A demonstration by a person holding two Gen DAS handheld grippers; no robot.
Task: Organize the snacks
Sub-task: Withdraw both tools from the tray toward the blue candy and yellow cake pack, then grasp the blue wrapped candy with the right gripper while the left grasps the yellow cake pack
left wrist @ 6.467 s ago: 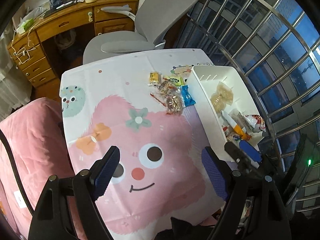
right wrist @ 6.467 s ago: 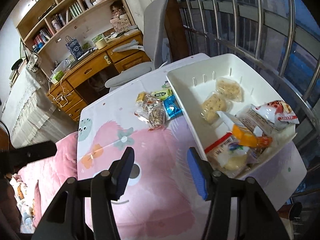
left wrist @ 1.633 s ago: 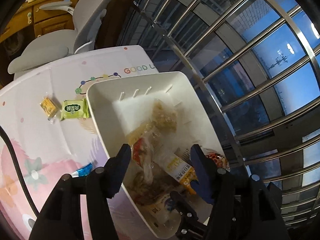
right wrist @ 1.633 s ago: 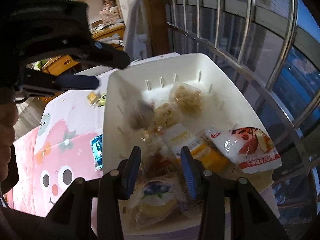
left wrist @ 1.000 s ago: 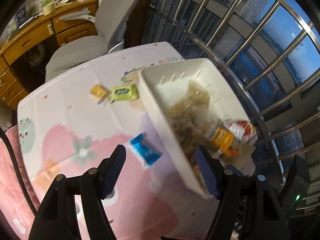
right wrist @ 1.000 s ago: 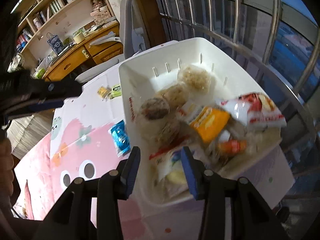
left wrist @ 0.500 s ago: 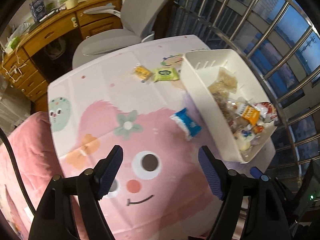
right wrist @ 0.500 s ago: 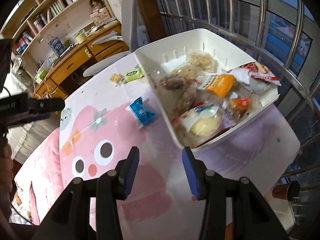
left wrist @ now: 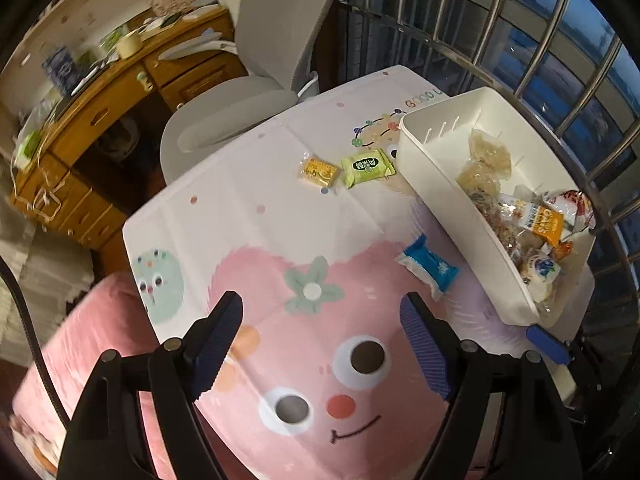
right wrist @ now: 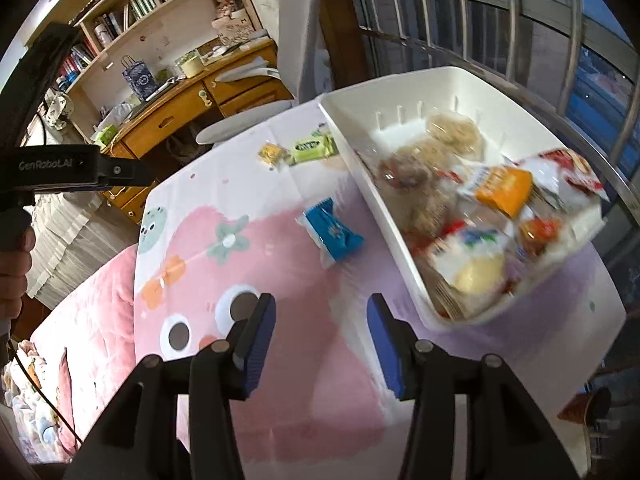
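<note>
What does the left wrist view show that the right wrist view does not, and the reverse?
Only the left wrist view shows the left gripper from its own camera, jaws open and empty, and one blue pad of the right gripper at the tray's near corner.

Only the right wrist view shows the right gripper, jaws open and empty, the bookshelf and a hand on the left gripper's handle.

Both show the white tray of snacks, the blue packet, green packet and yellow packet on the tablecloth, the desk and the chair.
</note>
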